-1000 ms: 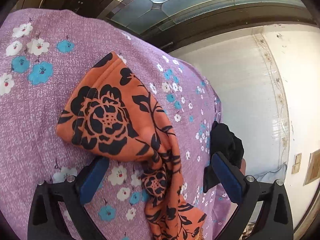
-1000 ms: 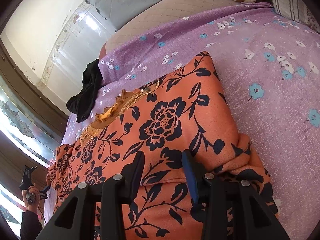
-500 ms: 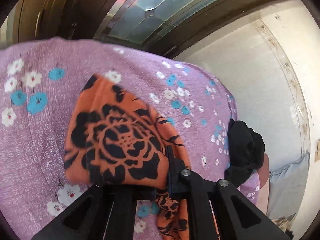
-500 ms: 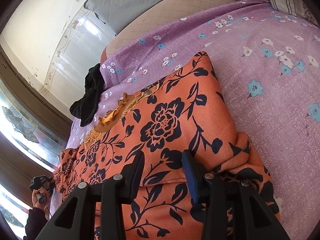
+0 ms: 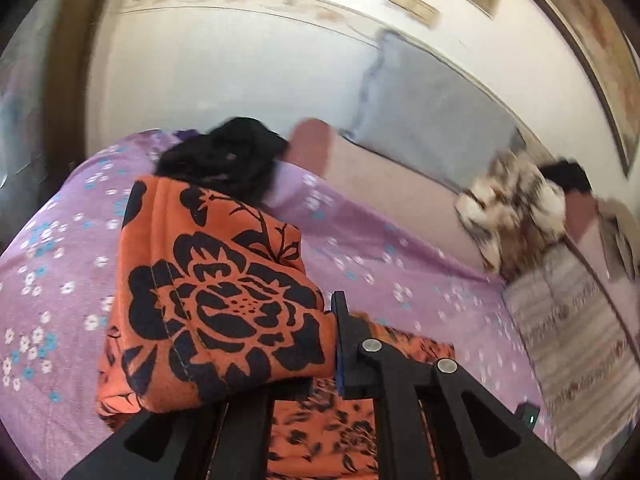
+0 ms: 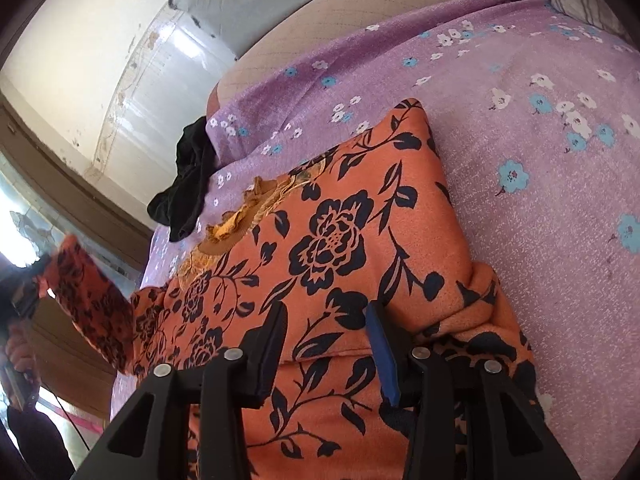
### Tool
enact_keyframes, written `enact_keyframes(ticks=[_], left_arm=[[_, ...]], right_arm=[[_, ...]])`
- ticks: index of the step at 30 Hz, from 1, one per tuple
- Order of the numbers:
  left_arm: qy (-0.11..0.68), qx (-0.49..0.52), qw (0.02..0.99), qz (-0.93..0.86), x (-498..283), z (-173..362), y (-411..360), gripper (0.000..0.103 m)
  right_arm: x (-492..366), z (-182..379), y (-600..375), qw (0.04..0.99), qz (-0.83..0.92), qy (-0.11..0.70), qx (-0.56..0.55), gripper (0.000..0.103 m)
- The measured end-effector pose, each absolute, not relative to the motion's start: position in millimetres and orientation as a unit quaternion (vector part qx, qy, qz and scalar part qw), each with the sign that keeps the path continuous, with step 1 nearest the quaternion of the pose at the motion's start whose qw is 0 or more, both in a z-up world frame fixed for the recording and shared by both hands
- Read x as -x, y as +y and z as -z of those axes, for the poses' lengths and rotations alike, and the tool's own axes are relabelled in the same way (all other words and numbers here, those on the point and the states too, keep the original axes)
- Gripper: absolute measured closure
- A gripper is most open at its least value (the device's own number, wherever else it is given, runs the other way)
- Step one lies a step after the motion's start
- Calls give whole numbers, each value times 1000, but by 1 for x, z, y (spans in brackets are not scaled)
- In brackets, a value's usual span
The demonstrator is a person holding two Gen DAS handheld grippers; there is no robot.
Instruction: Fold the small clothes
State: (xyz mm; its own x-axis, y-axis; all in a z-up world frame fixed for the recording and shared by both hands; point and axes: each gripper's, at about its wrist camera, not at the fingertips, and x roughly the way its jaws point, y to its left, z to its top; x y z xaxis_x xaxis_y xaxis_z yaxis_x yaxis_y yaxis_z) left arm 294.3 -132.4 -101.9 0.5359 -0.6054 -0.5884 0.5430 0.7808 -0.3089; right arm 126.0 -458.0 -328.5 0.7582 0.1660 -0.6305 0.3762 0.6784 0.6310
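While the orange floral top (image 6: 340, 248) lies spread on the purple bedsheet (image 6: 540, 152), only its right side looks folded in. Left gripper (image 5: 320, 364) is clamped tight on the left sleeve (image 5: 208, 304), lifted off the bed at the left. Right gripper (image 6: 326, 344) sits at the near hem, jaws partway open and just widened, cloth between them but no clear pinch. Left sleeve fold and the final halving look undone. Black garment (image 6: 184, 184) waits at the far edge.

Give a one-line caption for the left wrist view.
Left gripper shut on orange floral garment's sleeve, lifted over purple flowered bedsheet.
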Motion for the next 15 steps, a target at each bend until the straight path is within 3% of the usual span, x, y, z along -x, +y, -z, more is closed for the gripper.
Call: enact_keyframes(ticks=[1,2,4,7,11,15], left_arm=[[363,12,861,356,-280,108,-160,86],[378,-26,842,384,-267,116,-186,60],[386,-87,833,387,-246,130,-212,38],[379,-70,850,359,-245,132,-192,37],[375,42,878,296,-265,136,-116,24],[401,29,897,181,-298,174,-67,24]], right_arm=[[-121,323,-462,850,56,343,-396,49],[-115,317,-467,850,56,339,-398,45],[-104,307,-481,850,61,322,-412,39],[-94,300,-496,848,76,298,-431,36],[-101,305,-496,835,63,306,-452,36],[-119,307,-488,836,58,328,-436,36]])
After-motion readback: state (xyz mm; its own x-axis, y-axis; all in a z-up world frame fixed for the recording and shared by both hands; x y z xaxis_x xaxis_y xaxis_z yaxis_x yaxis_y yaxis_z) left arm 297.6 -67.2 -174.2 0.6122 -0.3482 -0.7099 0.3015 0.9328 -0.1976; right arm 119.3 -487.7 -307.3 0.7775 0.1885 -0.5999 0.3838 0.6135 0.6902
